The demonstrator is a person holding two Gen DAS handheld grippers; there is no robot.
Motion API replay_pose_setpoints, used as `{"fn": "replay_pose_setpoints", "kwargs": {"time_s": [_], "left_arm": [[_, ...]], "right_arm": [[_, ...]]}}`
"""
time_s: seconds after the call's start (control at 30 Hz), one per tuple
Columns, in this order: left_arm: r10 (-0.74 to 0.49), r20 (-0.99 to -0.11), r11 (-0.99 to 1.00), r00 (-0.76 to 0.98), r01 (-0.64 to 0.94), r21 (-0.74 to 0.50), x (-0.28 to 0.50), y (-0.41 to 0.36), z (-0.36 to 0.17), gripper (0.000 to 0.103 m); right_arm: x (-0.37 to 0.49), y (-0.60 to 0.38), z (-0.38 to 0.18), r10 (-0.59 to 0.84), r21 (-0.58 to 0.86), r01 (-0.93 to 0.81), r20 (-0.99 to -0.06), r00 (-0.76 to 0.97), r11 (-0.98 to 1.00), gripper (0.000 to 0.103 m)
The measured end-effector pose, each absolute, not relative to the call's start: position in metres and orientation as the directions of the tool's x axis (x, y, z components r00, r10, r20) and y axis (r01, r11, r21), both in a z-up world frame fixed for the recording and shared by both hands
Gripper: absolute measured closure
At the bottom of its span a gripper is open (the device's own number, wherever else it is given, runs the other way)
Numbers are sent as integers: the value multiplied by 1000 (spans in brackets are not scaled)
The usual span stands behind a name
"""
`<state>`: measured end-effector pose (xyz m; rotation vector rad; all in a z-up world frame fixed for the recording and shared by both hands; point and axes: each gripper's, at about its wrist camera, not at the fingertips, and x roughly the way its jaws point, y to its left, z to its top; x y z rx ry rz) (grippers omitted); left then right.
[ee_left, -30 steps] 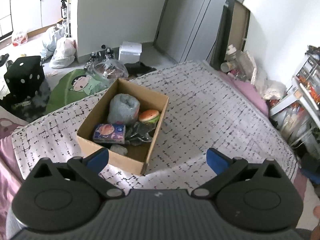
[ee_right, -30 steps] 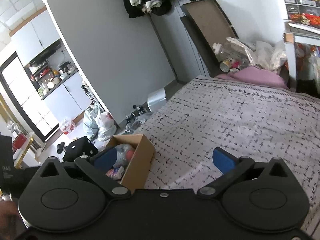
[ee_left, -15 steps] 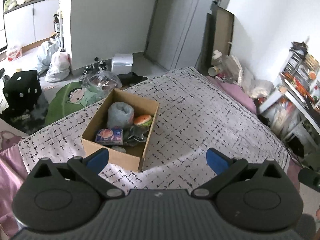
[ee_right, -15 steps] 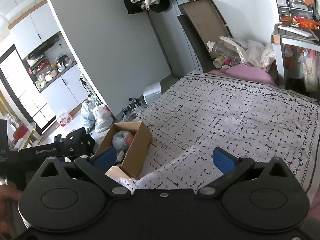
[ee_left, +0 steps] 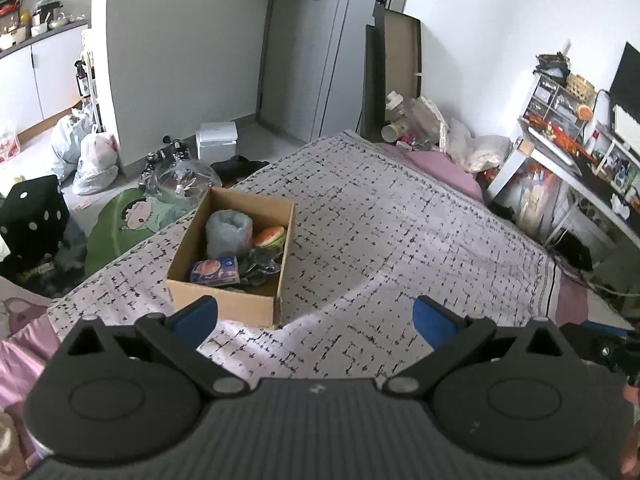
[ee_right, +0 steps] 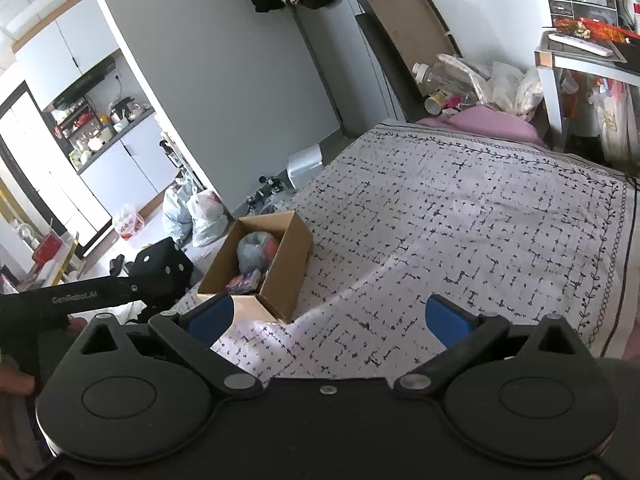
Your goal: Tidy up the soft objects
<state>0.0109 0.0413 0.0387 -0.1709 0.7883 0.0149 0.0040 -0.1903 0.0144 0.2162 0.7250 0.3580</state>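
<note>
An open cardboard box (ee_left: 228, 304) sits on the bed's patterned cover near its left edge. Inside lie a grey fuzzy bundle (ee_left: 229, 232), a small watermelon-coloured toy (ee_left: 270, 237), a blue tissue pack (ee_left: 216, 271) and a dark crumpled item (ee_left: 258, 266). My left gripper (ee_left: 316, 318) hangs open above the cover, just nearer than the box, with nothing between its blue pads. The right wrist view shows the same box (ee_right: 286, 280) further off to the left. My right gripper (ee_right: 328, 320) is open and empty too, high over the cover.
The black-and-white cover (ee_left: 400, 232) spreads wide to the right of the box. Bags (ee_left: 96, 160), a black dice cushion (ee_left: 34, 220) and a green mat (ee_left: 120, 224) lie on the floor beyond. Bottles and bags crowd the bed's far corner (ee_left: 420, 124); a cluttered desk (ee_left: 580, 152) stands right.
Both grippers have pulled back and risen, so the box looks smaller and more of the room shows. Both stay open and empty. The box contents are unchanged.
</note>
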Motion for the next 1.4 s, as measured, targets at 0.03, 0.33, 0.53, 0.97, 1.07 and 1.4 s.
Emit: {"fn": "replay_pose_setpoints", "kwargs": {"time_s": [0.03,0.33,0.53,0.97,1.07,1.4], "left_arm": [[-46,-709,987,704,-75,-139,9,41,39,0],[-9,-740,995,672,-68,-74,-7,37,31,0],[-1,-739,993,674,-86,-81,-14,38,29,0],[4,-735,991,678,-100,-86,-13,39,31,0],[-1,-735,991,678,-98,-92,-13,39,32,0],[-4,-736,992,677,-92,-90,-13,36,33,0]], "right_arm": [[2,-189,14,387,308,-243,-610,692,920,0],[-5,-178,11,375,267,-263,-638,673,927,0],[-8,-174,10,362,238,-273,-653,665,932,0],[-7,-174,12,340,225,-255,-656,674,940,0],[-7,-174,11,339,225,-254,-658,672,941,0],[-7,-173,12,332,217,-252,-657,677,943,0]]}}
